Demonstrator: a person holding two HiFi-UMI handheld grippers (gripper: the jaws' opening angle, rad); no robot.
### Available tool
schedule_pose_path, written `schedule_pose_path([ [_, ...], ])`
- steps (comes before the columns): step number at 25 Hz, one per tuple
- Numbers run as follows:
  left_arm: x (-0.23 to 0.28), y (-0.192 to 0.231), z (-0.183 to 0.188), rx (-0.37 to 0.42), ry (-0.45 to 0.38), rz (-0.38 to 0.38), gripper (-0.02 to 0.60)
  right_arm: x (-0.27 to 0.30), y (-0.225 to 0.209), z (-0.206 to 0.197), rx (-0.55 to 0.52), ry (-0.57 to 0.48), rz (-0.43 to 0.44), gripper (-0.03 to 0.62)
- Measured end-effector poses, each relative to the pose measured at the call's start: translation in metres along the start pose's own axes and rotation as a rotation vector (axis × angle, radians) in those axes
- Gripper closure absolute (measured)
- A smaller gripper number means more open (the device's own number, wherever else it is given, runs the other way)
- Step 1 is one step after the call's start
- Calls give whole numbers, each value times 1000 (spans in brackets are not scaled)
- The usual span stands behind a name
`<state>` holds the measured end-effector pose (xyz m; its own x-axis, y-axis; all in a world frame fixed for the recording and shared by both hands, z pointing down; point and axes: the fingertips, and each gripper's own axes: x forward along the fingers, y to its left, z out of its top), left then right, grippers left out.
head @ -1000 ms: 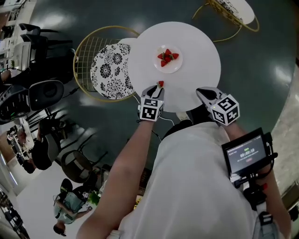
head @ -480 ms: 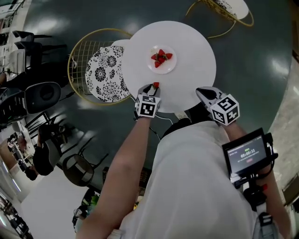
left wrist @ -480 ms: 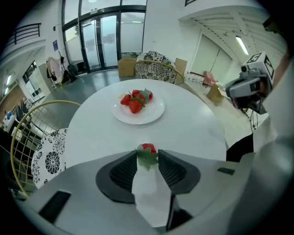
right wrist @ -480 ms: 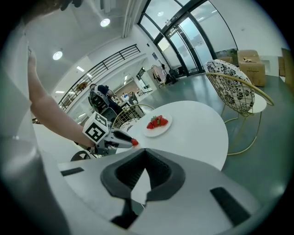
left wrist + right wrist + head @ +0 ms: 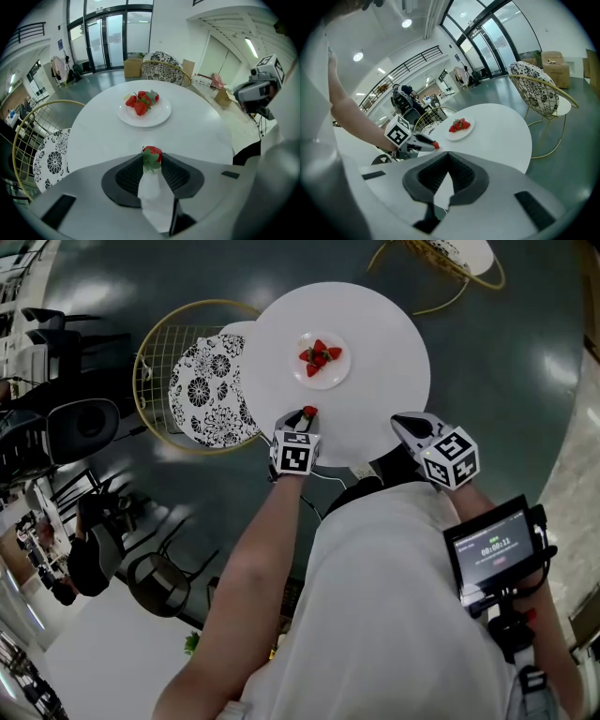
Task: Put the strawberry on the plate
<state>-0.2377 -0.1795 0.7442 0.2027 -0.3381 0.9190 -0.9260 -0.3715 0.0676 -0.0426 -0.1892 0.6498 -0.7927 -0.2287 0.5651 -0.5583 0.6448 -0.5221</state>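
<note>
The left gripper (image 5: 152, 158) pinches a single strawberry (image 5: 152, 153) at the very tips of its jaws. The pads touch the fruit on both sides, and its green leaves point back toward the camera. In the head view the berry hangs over the near edge of the round white table (image 5: 384, 362), short of the white plate (image 5: 323, 382), which stands near the middle of the tabletop. A small pile of strawberries (image 5: 319, 353) already lies on that plate.

The right gripper (image 5: 446, 156) has its jaws pressed together with nothing between them. It is held over the near edge of the table, well to the right of the left one (its own view catches the left gripper side-on, with the red berry at the tip).

There is little to read. Each gripper carries a marker cube (image 5: 295, 456) printed with black-and-white square patterns, which hold no letters. A small screen (image 5: 494, 547) mounted by the person's right arm shows a row of timer-like digits and a red bar beneath them, both too small to read with certainty.

Left of the table stands a gold wire chair (image 5: 155, 352) with a black-and-white flower-patterned cushion (image 5: 208, 390).
</note>
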Motion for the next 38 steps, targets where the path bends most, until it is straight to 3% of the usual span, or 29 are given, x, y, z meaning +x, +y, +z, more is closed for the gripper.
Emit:
schedule_pose_path([
  [16, -23, -16, 18, -46, -121, -28, 459, 13, 11, 16, -50, -8, 34, 588],
  [25, -25, -28, 37, -136, -185, -69, 459, 13, 14, 14, -53, -3, 36, 588],
  [31, -22, -32, 57, -84, -202, -86, 459, 12, 10, 11, -39, -3, 24, 588],
  [38, -12, -27, 79, -80, -196, -73, 459, 8, 5, 15, -27, -4, 7, 588],
])
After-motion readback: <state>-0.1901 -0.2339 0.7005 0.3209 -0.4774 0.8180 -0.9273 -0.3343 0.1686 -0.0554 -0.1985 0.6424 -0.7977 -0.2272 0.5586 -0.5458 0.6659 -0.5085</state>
